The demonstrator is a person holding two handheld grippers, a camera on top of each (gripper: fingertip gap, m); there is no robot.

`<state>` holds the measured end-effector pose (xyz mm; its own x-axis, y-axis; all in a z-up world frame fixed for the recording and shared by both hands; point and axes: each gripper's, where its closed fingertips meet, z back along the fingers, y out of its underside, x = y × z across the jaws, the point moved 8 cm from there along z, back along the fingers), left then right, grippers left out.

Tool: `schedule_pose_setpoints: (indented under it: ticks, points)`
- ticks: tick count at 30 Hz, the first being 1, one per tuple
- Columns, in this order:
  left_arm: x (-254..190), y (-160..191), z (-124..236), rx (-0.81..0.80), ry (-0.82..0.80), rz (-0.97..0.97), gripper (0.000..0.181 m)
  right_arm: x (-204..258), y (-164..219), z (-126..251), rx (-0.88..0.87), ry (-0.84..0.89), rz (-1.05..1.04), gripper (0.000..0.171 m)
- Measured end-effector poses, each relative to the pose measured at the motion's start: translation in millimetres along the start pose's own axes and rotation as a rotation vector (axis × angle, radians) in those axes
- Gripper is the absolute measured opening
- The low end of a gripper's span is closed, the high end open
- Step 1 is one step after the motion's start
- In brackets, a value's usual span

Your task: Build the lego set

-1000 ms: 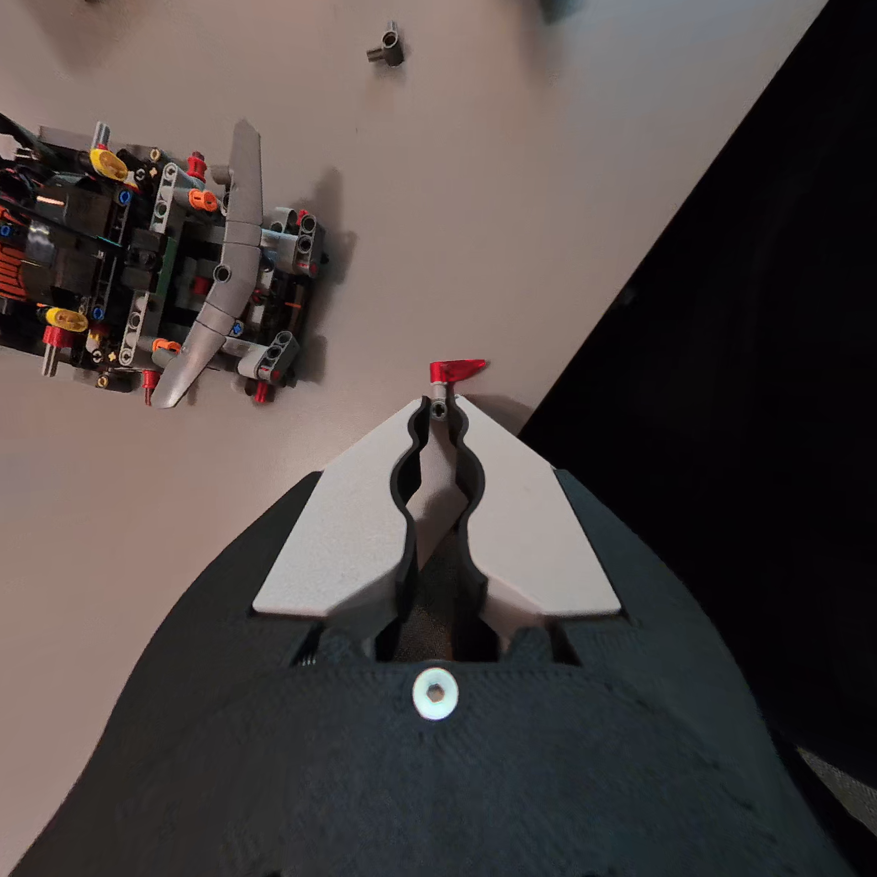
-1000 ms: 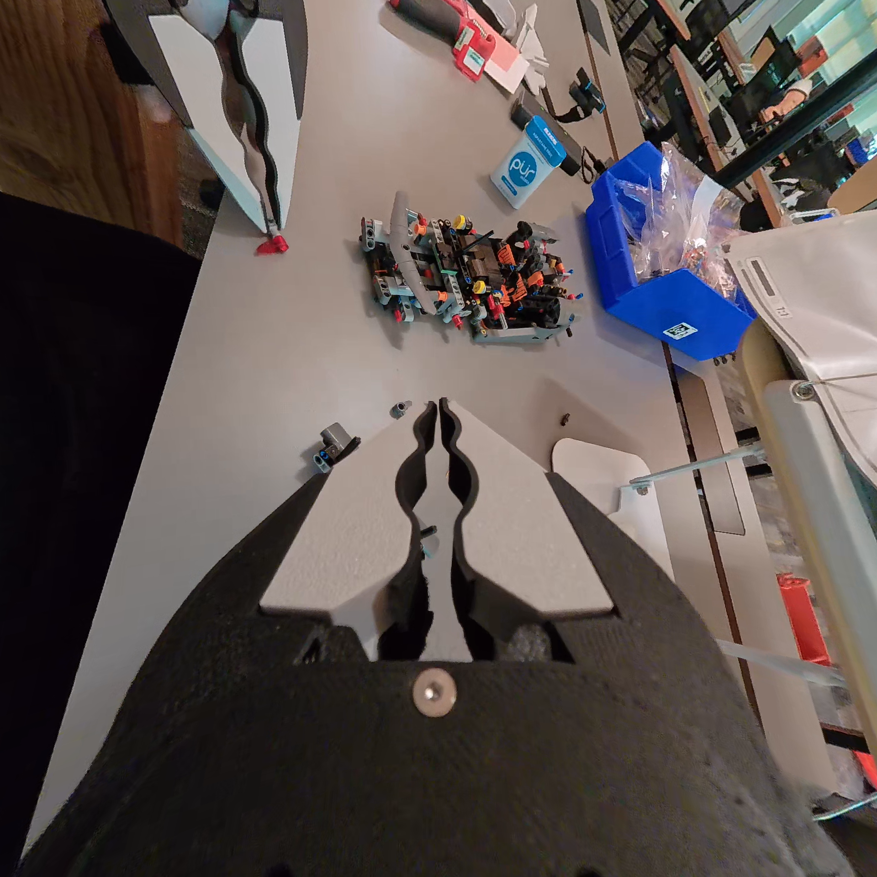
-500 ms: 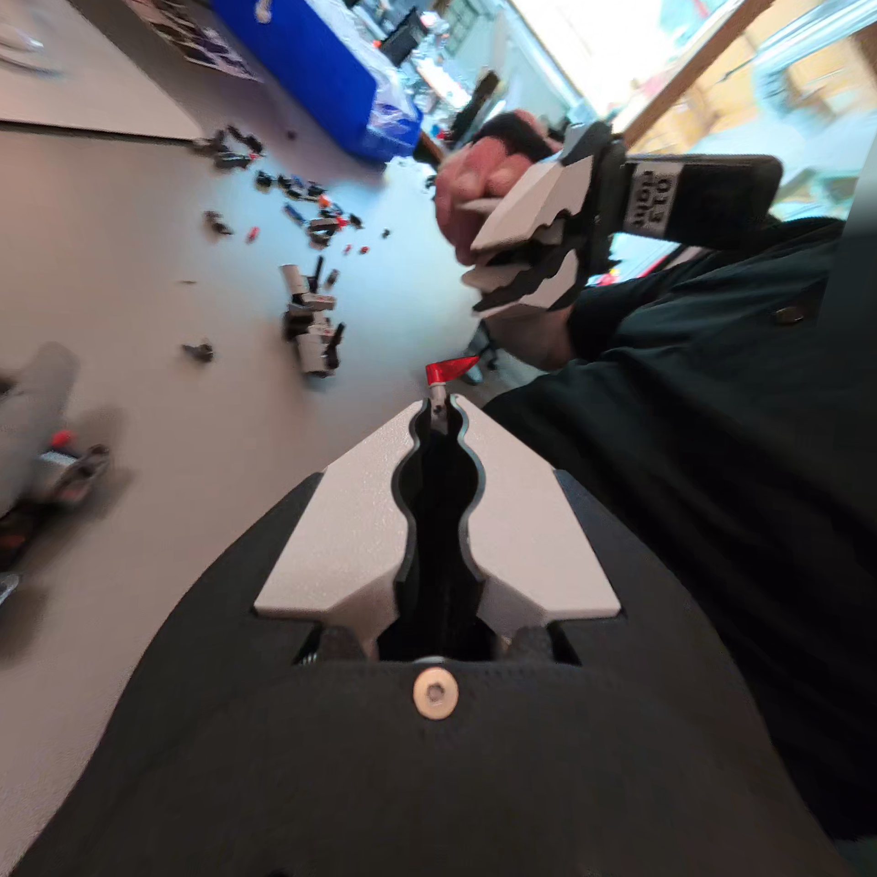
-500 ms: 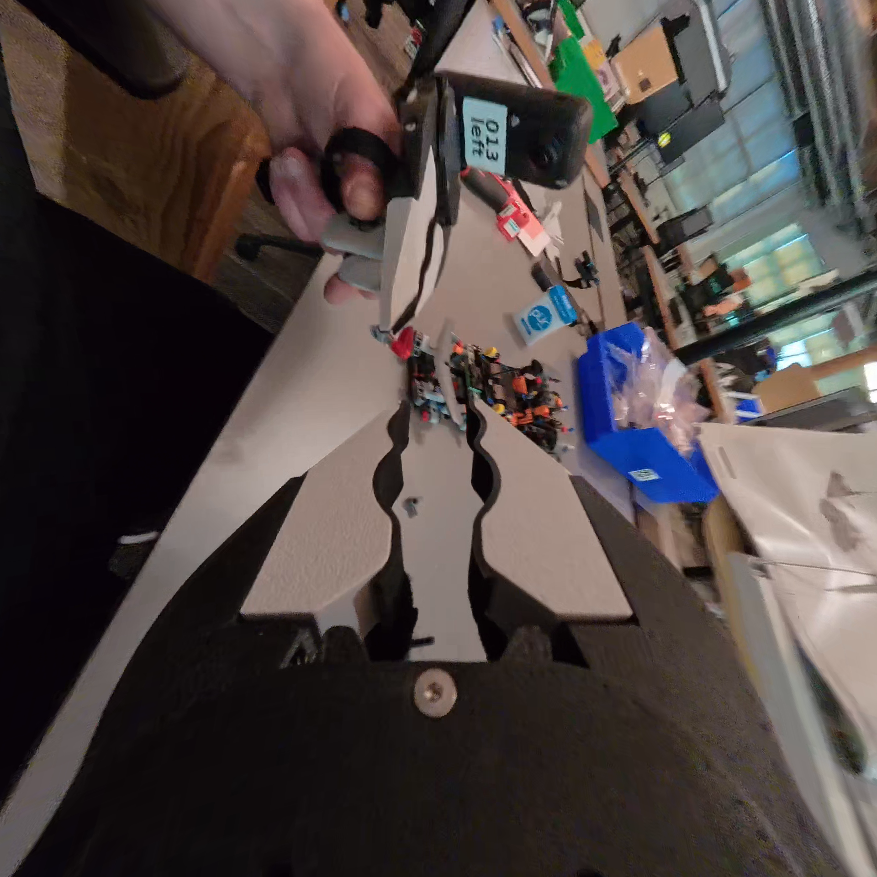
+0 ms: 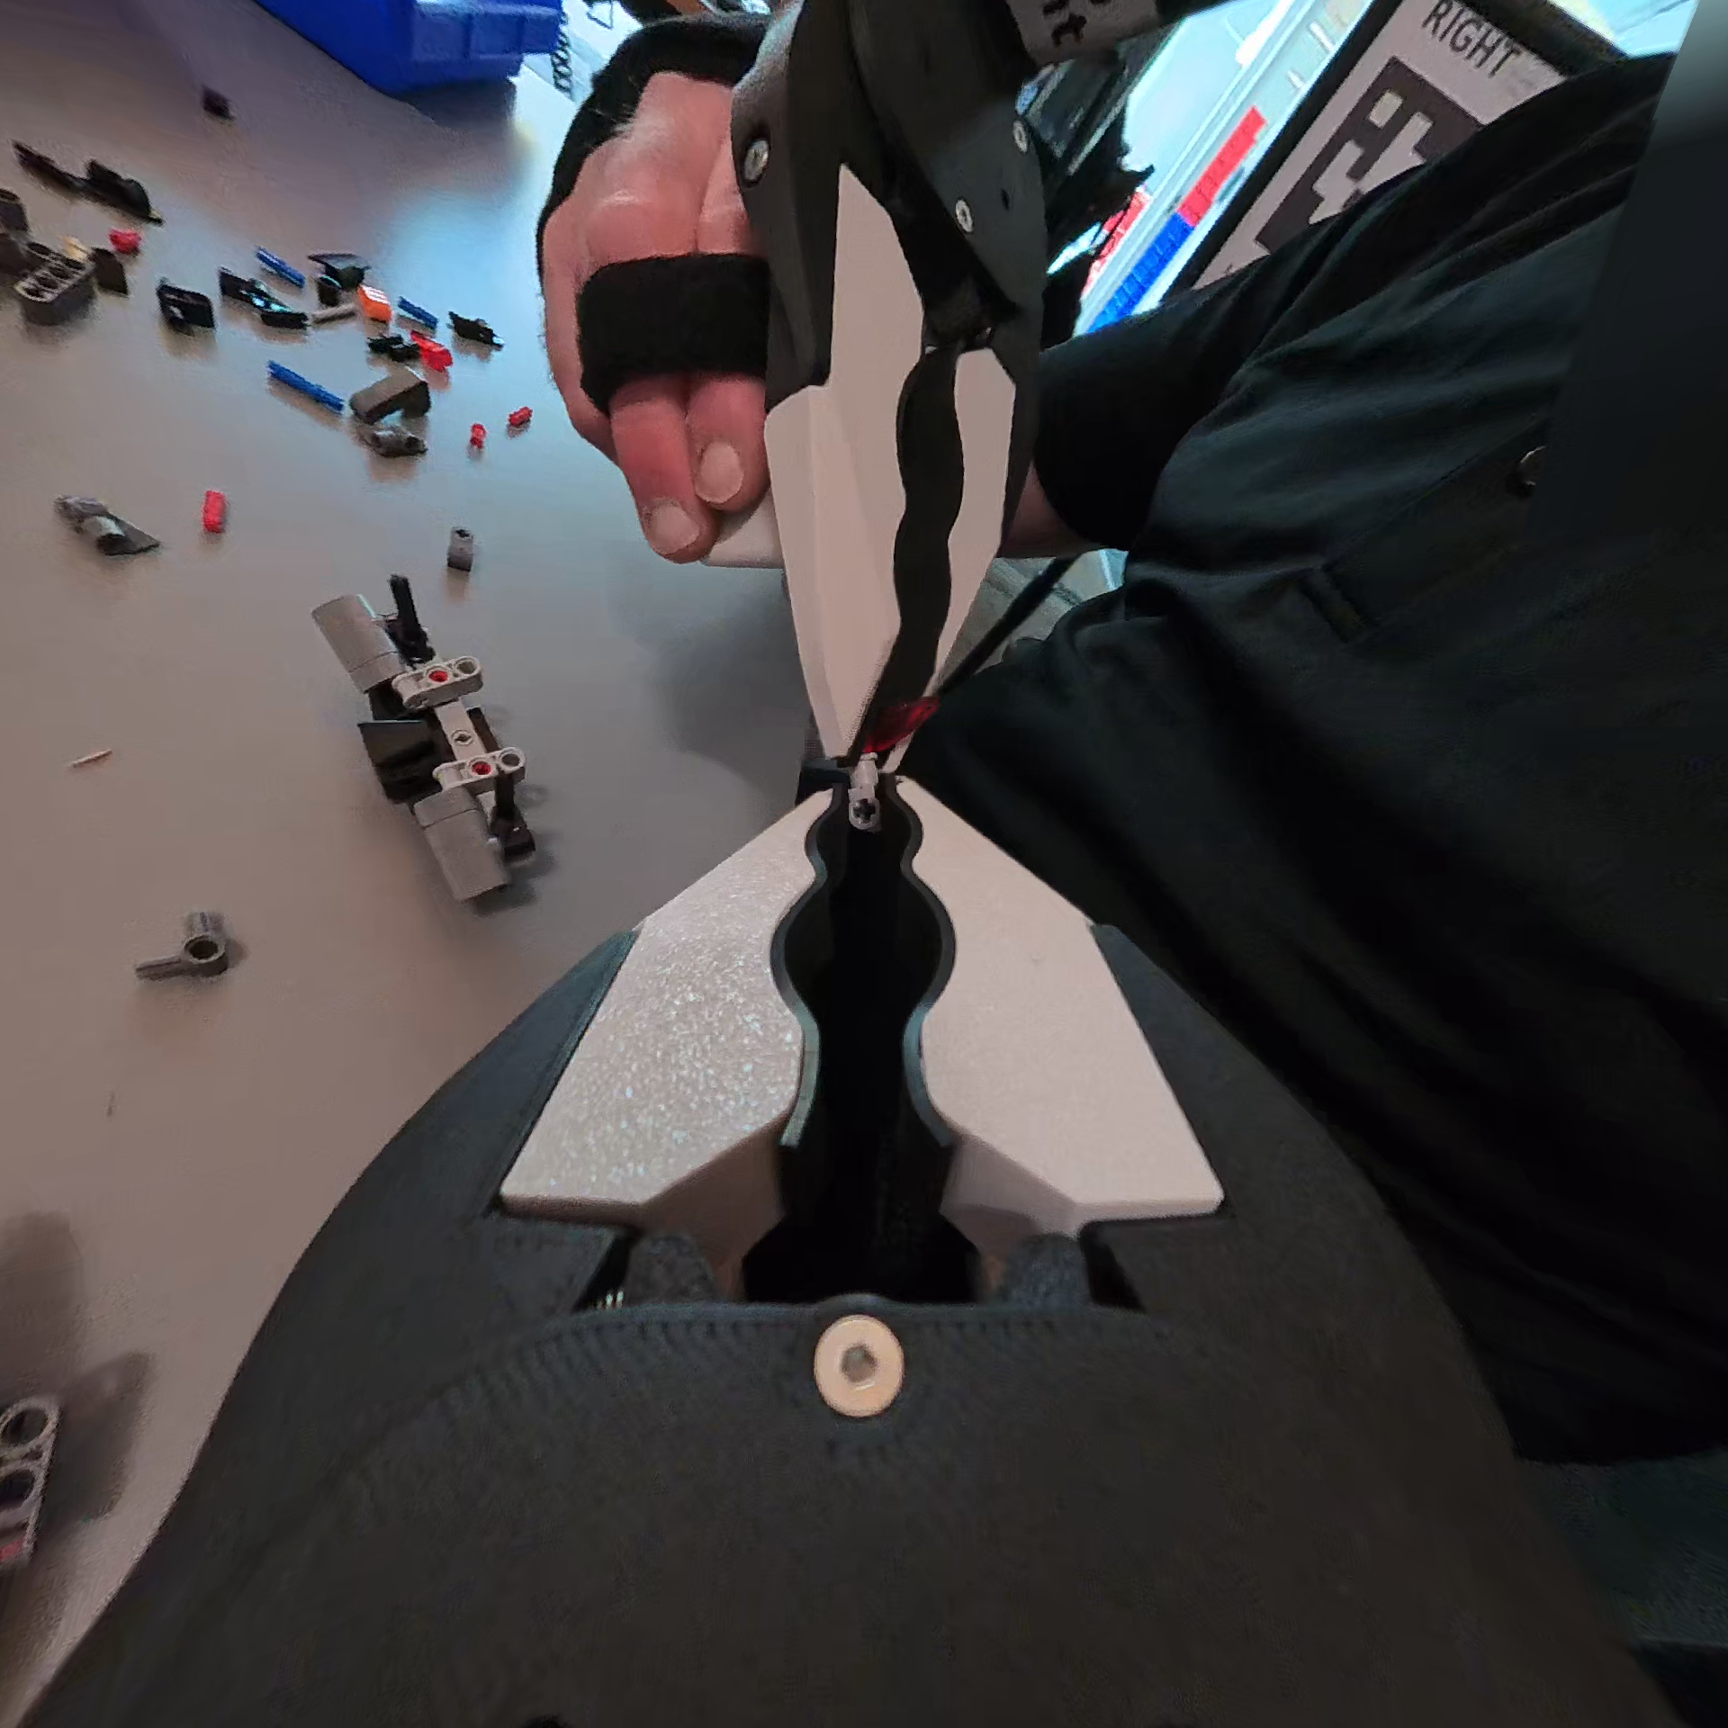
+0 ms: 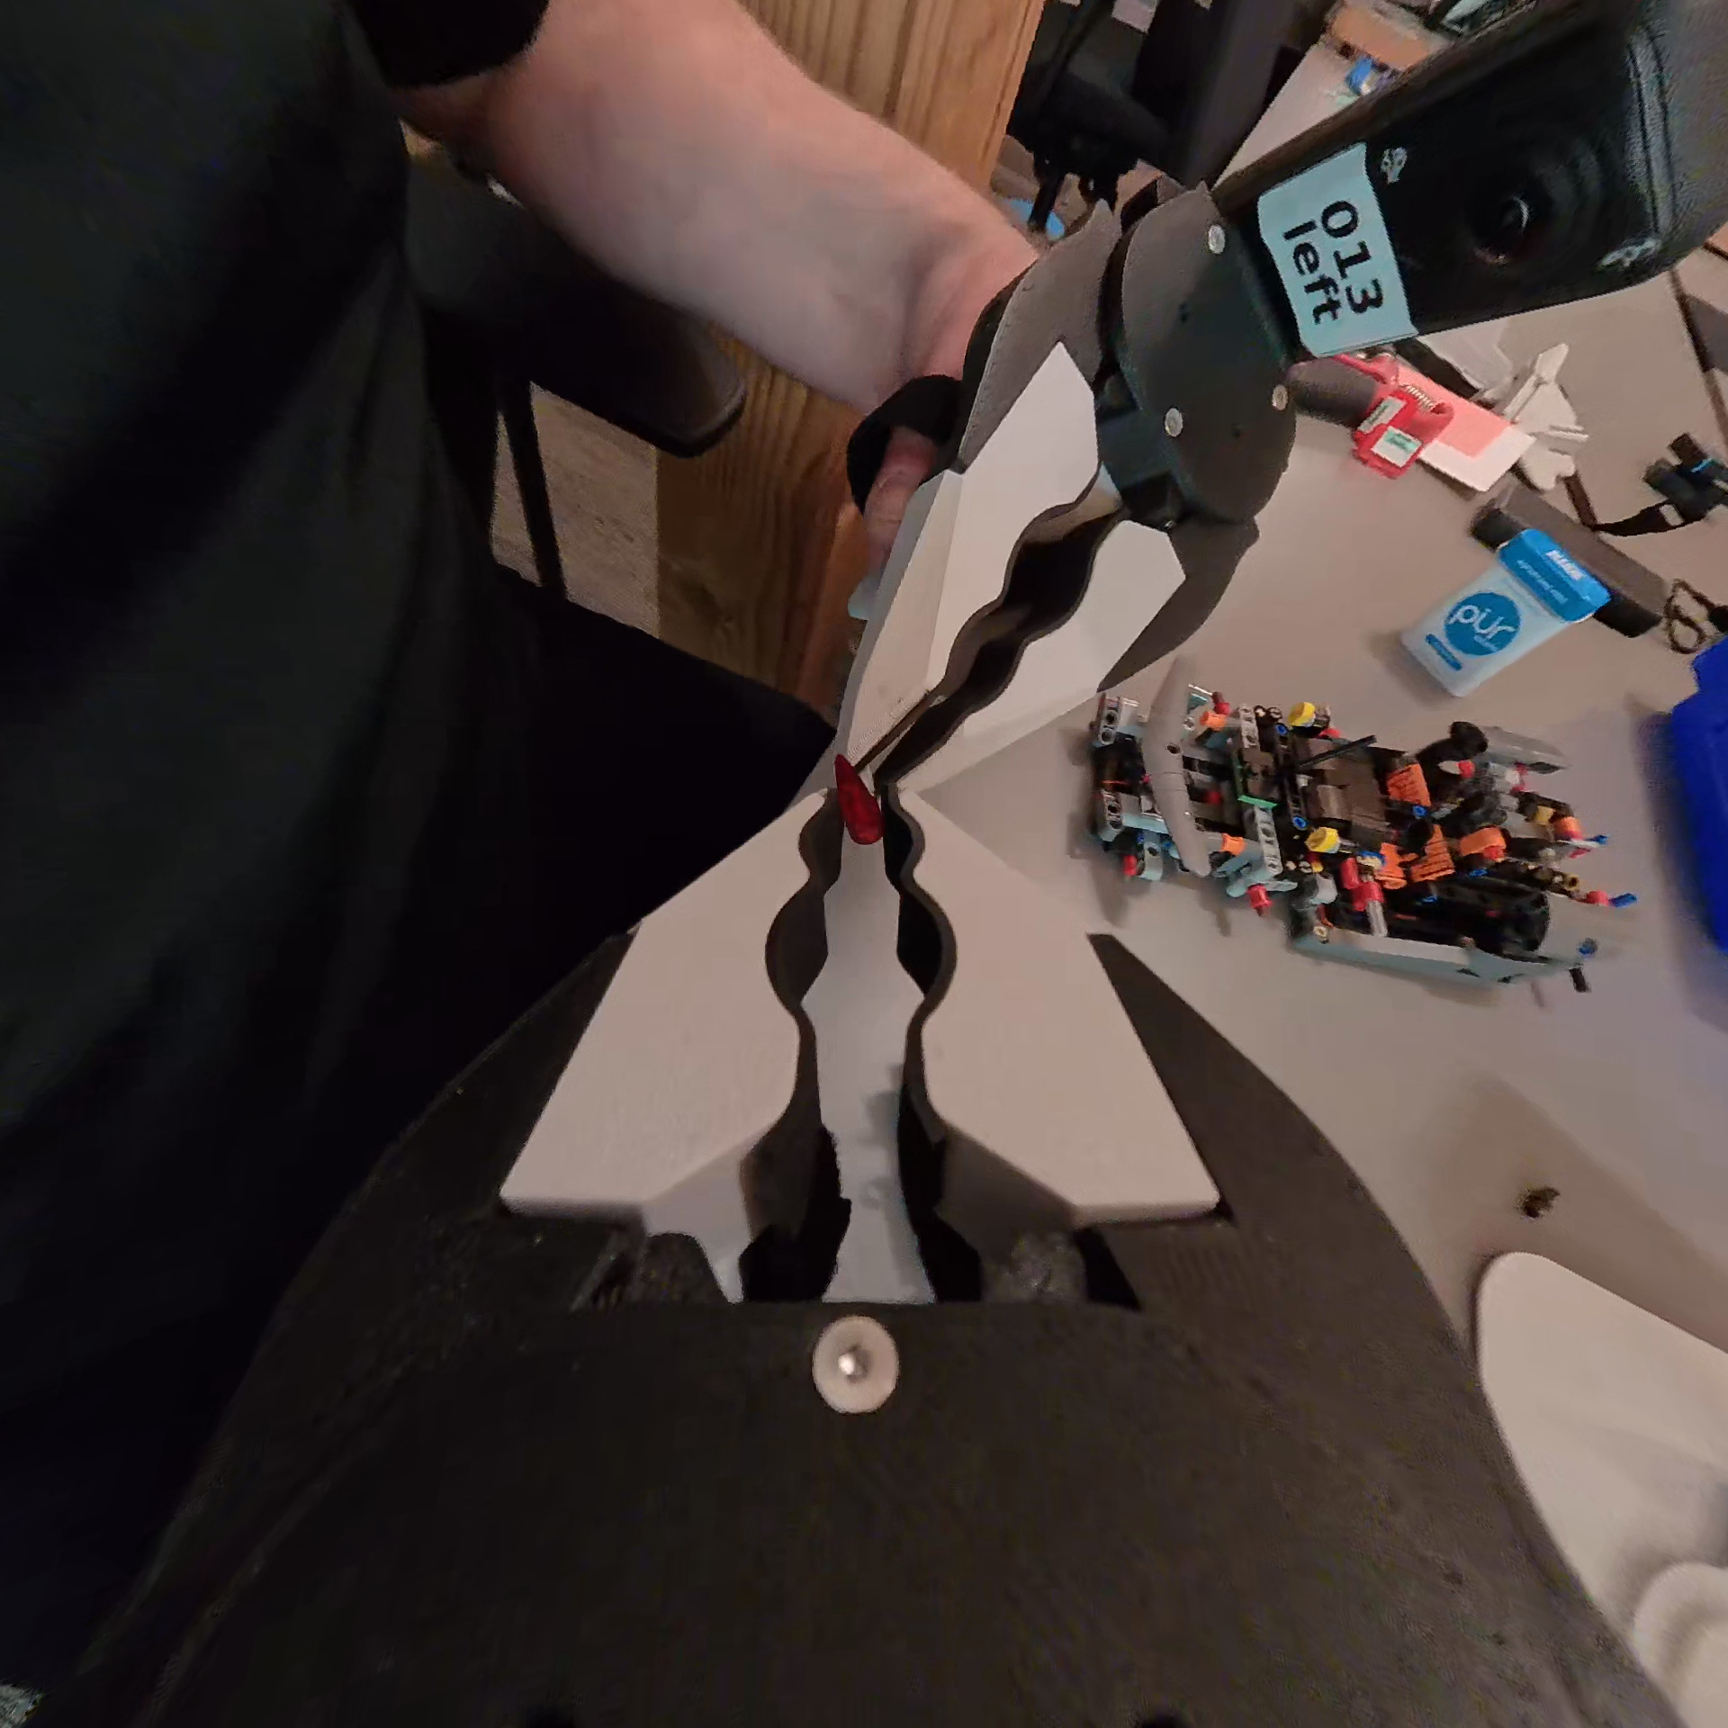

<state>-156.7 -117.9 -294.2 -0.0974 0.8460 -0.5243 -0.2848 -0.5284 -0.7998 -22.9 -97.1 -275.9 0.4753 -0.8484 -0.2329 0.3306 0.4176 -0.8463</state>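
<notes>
My left gripper (image 5: 865,802) is shut on a small grey pin (image 5: 866,793) that carries a red pointed piece (image 5: 902,720). It holds them in the air over the near table edge, in front of a person's dark shirt. My right gripper (image 6: 860,812) meets it tip to tip, its jaws closed onto the red piece (image 6: 858,806). The right gripper also shows in the left wrist view (image 5: 874,748), coming down from above. The left gripper shows in the right wrist view (image 6: 874,762). The half-built lego car (image 6: 1337,832) lies on the grey table (image 6: 1216,1103).
A grey and black sub-assembly (image 5: 439,748), a grey connector (image 5: 187,954) and several loose small parts (image 5: 374,318) lie on the table. A blue bin (image 5: 421,37) stands at the far side. A blue-and-white container (image 6: 1496,608) stands behind the car. Only a small space, under 4 cm, lies between the two pairs of fingers. Both grippers' tips are roughly 20 cm from the half-built lego car (image 6: 1337,832).
Both grippers rose from the table and swung toward each other. The left kept the pin with the red piece. The right opened, then closed onto the red piece.
</notes>
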Motion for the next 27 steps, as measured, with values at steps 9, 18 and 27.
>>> schedule_pose_setpoints:
  ticks: [9, 18, 27]
  points:
    - [4, -26, 9, -0.168, -0.254, -0.157, 0.019, -30, 27, 32, -0.271, -0.079, -0.586, 0.004]
    - [-12, -35, -20, -0.038, -0.574, -0.583, 0.019, -35, 36, 41, -0.376, -0.188, -0.794, 0.004]
    - [-26, -33, -35, 0.061, -0.847, -1.070, 0.007, -35, 34, 41, -0.431, -0.265, -0.887, 0.005]
